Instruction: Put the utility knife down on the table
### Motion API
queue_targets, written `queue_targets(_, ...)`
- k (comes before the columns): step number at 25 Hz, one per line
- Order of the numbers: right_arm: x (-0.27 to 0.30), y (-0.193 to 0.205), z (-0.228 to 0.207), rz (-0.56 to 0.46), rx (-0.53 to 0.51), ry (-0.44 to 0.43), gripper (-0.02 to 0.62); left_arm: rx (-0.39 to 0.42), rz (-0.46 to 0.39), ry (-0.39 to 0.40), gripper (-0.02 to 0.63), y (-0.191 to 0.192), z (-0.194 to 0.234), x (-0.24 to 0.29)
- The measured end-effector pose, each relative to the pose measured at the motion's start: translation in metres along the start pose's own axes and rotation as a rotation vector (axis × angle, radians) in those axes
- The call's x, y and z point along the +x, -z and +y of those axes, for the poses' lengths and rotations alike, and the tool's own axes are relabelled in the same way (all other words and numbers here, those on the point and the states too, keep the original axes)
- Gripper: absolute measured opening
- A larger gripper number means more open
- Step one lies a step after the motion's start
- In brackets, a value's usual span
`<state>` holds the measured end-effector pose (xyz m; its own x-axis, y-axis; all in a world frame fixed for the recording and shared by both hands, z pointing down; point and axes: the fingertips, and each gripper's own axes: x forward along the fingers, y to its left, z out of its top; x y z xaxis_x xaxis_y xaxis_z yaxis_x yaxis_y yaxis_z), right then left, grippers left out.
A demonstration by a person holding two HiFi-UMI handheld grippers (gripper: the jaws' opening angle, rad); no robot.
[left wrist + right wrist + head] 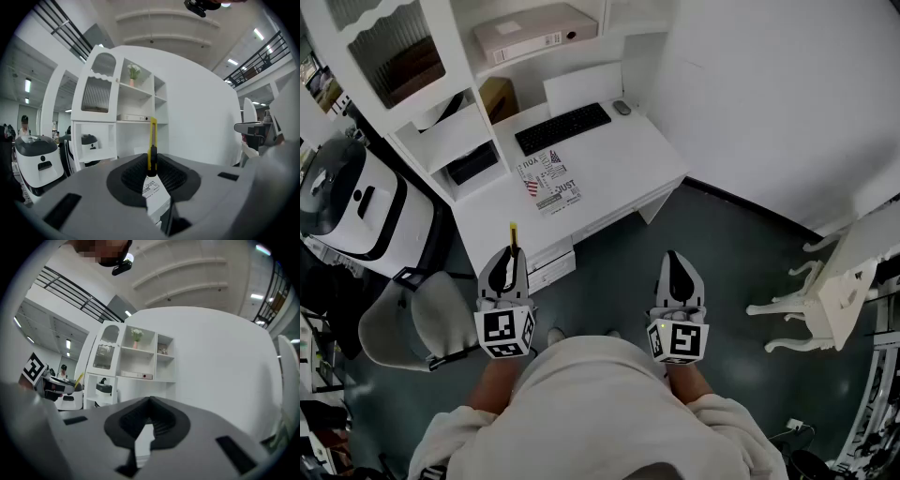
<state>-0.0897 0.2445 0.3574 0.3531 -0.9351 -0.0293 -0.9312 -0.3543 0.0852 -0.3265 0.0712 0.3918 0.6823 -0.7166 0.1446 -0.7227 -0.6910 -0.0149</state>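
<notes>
Pointing forward, left gripper [513,262], clamping utility knife [514,235]

View from above: a person stands on a dark floor facing a white desk [619,173]. The left gripper [510,258] holds a yellow utility knife [514,236] in its jaws, pointing toward the desk. The right gripper [675,261] is alongside, jaws together and empty. A black keyboard [562,128], a mouse [622,107] and a printed sheet [548,180] lie on the desk.
</notes>
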Motion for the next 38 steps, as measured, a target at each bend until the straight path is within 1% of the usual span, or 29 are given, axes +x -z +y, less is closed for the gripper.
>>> queue_targets(7,-0.002,0.001,-0.007,0.0,0.005,0.0,0.003,0.003,0.0,0.002,0.063,-0.001,-0.007,0.001)
queue_targets(14,-0.004,0.003,-0.019,-0.007,0.029,-0.033,0.003,0.013,0.004,-0.007,0.063,-0.003,-0.025,0.006)
queue_targets(19,-0.008,0.003,-0.036,-0.011,0.025,-0.072,0.003,0.017,0.0,-0.028,0.063,-0.006,-0.045,0.009)
queue_targets(23,-0.013,0.006,-0.056,-0.016,0.024,-0.098,0.003,0.018,-0.008,-0.044,0.063,-0.007,-0.07,0.011)
queue_targets(28,-0.014,0.01,-0.076,-0.024,0.03,-0.12,0.003,0.03,-0.018,-0.046,0.063,-0.013,-0.097,0.015)
queue_targets(33,-0.006,0.013,-0.09,-0.028,0.042,-0.115,0.003,0.039,-0.024,-0.025,0.063,-0.019,-0.115,0.031)
queue_targets(38,0.014,0.02,-0.099,-0.012,0.027,-0.114,0.003,0.023,-0.029,-0.014,0.063,-0.019,-0.118,0.059)
